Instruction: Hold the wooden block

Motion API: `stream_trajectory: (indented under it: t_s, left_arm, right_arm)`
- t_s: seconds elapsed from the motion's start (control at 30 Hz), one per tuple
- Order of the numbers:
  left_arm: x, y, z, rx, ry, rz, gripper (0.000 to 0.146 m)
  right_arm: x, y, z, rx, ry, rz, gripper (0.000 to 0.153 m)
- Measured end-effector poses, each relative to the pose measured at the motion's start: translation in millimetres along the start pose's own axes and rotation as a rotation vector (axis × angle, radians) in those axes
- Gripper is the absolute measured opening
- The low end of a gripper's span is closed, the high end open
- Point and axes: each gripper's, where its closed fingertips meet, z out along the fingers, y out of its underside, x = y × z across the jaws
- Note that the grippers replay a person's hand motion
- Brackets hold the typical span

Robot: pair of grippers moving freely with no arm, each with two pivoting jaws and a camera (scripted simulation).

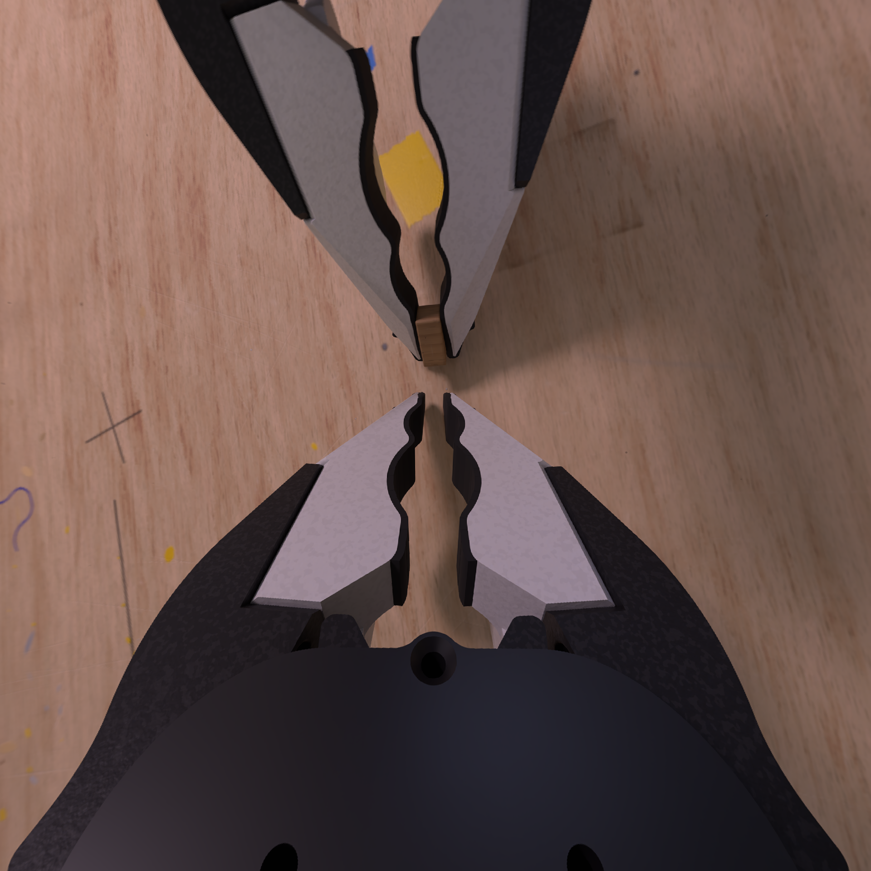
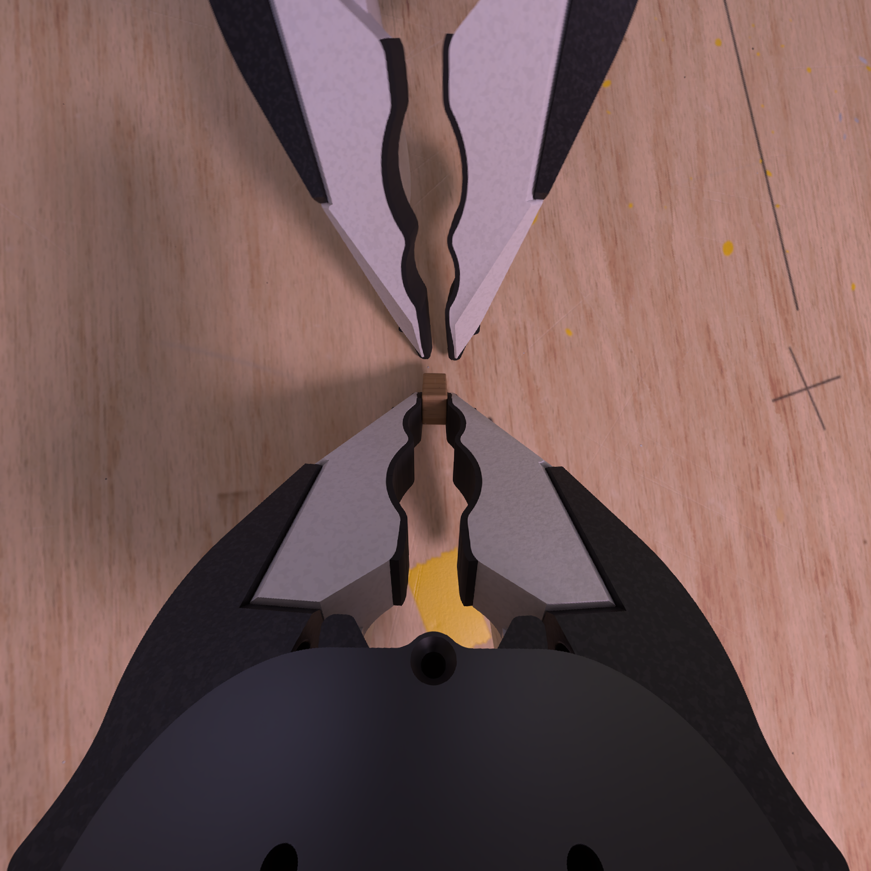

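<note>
A small wooden block [image 1: 432, 337] is pinched between the fingertips of my right gripper [image 1: 433, 354], which reaches in from the top of the left wrist view. In the right wrist view the same block [image 2: 433, 391] sits at the tips of my right gripper [image 2: 433, 398], just above the wooden table. My left gripper [image 1: 433, 399] faces it tip to tip, a short gap from the block. Its jaws stand a narrow slit apart with nothing between them. It also shows at the top of the right wrist view [image 2: 439, 354].
The wooden tabletop [image 1: 188, 235] carries a yellow tape patch [image 1: 410, 184] under the right gripper, also in the right wrist view [image 2: 443, 598]. A pencilled cross [image 1: 113, 426] and paint specks lie to the side. A bit of blue [image 1: 371, 57] shows behind the right gripper.
</note>
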Motion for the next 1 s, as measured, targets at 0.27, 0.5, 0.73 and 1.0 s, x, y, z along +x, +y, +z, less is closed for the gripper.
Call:
stream_trajectory:
  t_s: [0.27, 0.5, 0.73, 1.0]
  left_arm:
    - [-5, -2, -2, 0.101, -0.118, -0.035, 0.004]
    - [-7, -4, -4, 0.117, -0.190, 0.051, 0.000]
    - [-21, -3, 3, 0.043, -0.266, 0.157, 0.000]
    - [-3, 0, -24, 0.085, -0.201, 0.267, 0.000]
  right_arm:
    - [2, 1, 0, -0.003, 0.001, 0.003, 0.008]
    - [3, 2, -1, -0.007, -0.003, 0.009, 0.008]
    - [-4, -3, 2, 0.005, -0.032, 0.001, 0.008]
    - [-5, -4, 2, 0.011, -0.053, 0.047, 0.008]
